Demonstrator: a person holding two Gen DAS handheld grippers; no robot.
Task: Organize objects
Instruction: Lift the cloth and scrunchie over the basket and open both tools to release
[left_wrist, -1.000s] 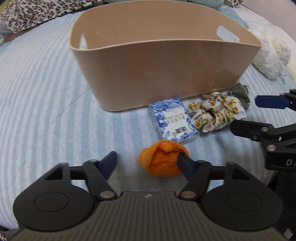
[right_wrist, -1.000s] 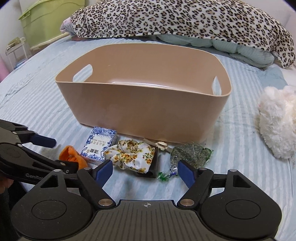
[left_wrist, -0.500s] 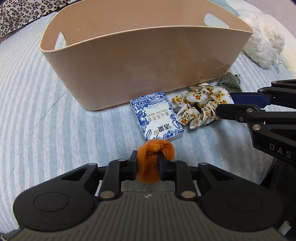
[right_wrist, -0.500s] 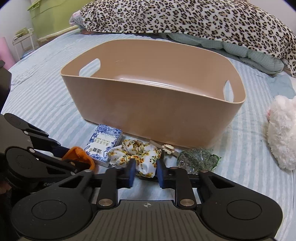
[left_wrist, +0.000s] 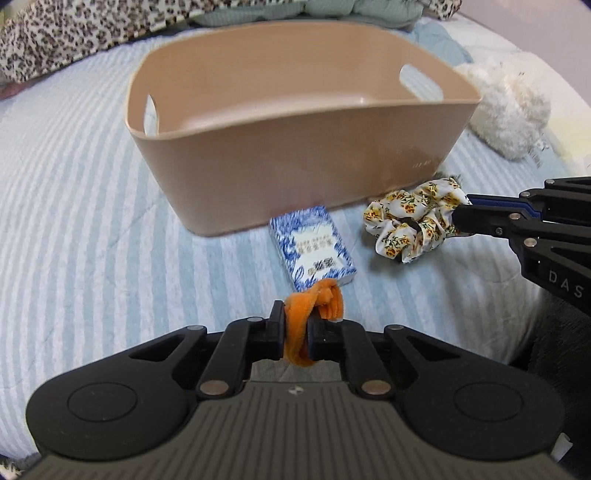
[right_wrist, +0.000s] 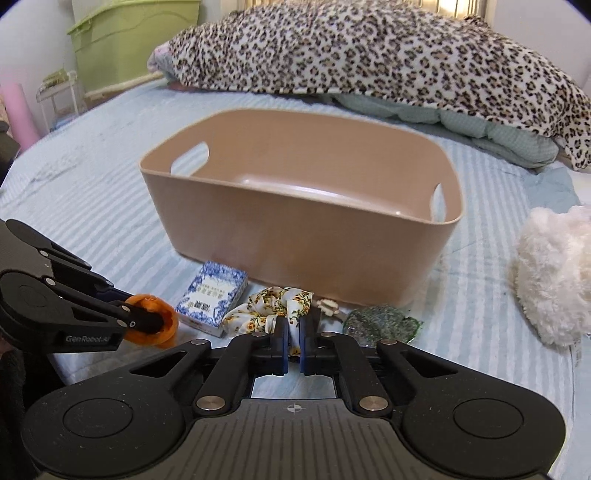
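Note:
A tan plastic bin (left_wrist: 295, 166) stands empty on the striped bed; it also shows in the right wrist view (right_wrist: 295, 236). My left gripper (left_wrist: 295, 328) is shut on an orange scrunchie (left_wrist: 314, 306) and holds it above the bed, in front of the bin. My right gripper (right_wrist: 293, 343) is shut on a floral scrunchie (right_wrist: 273, 306), lifted beside the bin; the left wrist view shows this floral scrunchie (left_wrist: 413, 221) too. A blue-and-white box (left_wrist: 314, 251) lies on the bed before the bin.
A green mesh pouch (right_wrist: 380, 321) and a small wooden clip (right_wrist: 328, 306) lie by the bin's near wall. A white fluffy toy (right_wrist: 554, 273) sits to the right. A leopard-print blanket (right_wrist: 369, 51) lies behind the bin.
Both grippers closed, the left on the orange scrunchie and the right on the floral scrunchie. Both have since lifted and drawn back from the bin.

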